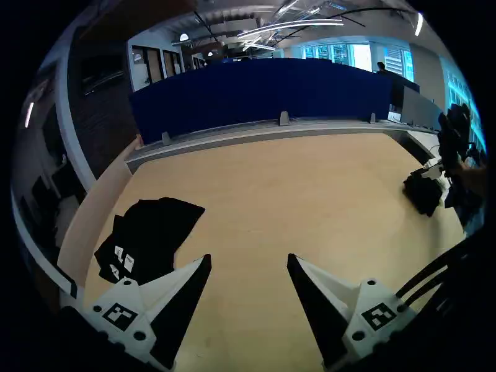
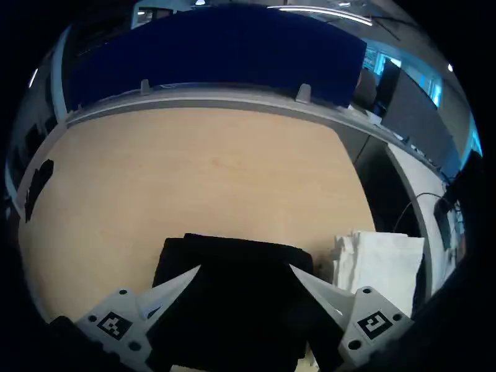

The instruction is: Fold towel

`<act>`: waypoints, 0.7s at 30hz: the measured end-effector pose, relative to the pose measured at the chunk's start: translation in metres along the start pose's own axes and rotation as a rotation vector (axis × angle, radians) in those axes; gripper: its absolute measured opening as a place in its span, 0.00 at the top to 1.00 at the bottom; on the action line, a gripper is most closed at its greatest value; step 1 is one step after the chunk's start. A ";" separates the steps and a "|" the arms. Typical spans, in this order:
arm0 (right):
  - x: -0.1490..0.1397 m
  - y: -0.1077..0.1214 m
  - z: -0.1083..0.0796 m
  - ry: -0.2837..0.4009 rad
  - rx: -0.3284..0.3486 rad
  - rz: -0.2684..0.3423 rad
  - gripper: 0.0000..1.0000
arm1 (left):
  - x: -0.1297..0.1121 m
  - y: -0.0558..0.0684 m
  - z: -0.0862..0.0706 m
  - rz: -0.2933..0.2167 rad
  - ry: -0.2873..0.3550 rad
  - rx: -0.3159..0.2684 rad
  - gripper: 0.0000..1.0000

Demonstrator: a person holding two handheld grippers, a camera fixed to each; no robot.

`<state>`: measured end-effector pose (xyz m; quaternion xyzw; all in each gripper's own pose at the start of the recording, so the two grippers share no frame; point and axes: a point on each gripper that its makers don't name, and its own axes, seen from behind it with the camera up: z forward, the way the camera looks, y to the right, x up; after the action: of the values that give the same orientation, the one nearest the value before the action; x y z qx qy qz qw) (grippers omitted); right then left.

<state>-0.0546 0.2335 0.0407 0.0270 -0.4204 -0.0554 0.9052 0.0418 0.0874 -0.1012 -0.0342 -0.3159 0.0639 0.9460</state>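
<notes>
A: Surveying work surface first: noting pale wooden table [image 2: 186, 173] running back to blue partition [image 1: 266, 93]. Requesting position of task item.

B: Locating black towel [image 2: 235, 297] in right gripper view, lying folded flat on near part of table, close under camera. Noting upper layer sitting slightly inset from layer beneath at left side. Reading right gripper [image 2: 245, 268] as hanging over it, fingers standing wide apart, one tip above each side of towel, clamping nothing.

A: Requesting neighbouring items.

B: Noting white towel stack [image 2: 381, 266] lying folded just beside black towel, on its right in that view, by table edge. Noting black cloth pile [image 1: 149, 239] in left gripper view, lying crumpled with small white tags showing, at left of table in that view, well apart from black towel.

A: Requesting left gripper status.

B: Reading left gripper [image 1: 248, 263] as hovering over bare wood, fingers spread wide, holding nothing; placing cloth pile just beyond left fingertip. Seeing also dark bundle [image 1: 425, 192] at far right of left gripper view, sitting near table edge with person's forearm [image 1: 474, 180] just beside it; failing to resolve detail there.

A: Requesting background.

B: Noting light strips [image 1: 291, 26] running across ceiling above partition, and bright windows [image 1: 335, 53] behind it.
</notes>
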 end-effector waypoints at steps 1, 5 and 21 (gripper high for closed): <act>0.001 -0.001 -0.004 0.011 -0.001 0.001 0.09 | 0.000 0.000 0.000 -0.003 0.002 -0.001 0.10; 0.001 -0.005 -0.017 0.035 -0.004 0.002 0.09 | 0.001 0.002 -0.001 -0.010 0.007 -0.016 0.10; -0.016 -0.028 -0.076 0.110 -0.044 0.062 0.09 | 0.010 -0.007 -0.002 -0.021 0.045 -0.040 0.10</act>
<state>-0.0090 0.2077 -0.0235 -0.0030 -0.3695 -0.0351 0.9286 0.0514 0.0818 -0.0963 -0.0512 -0.2959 0.0471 0.9527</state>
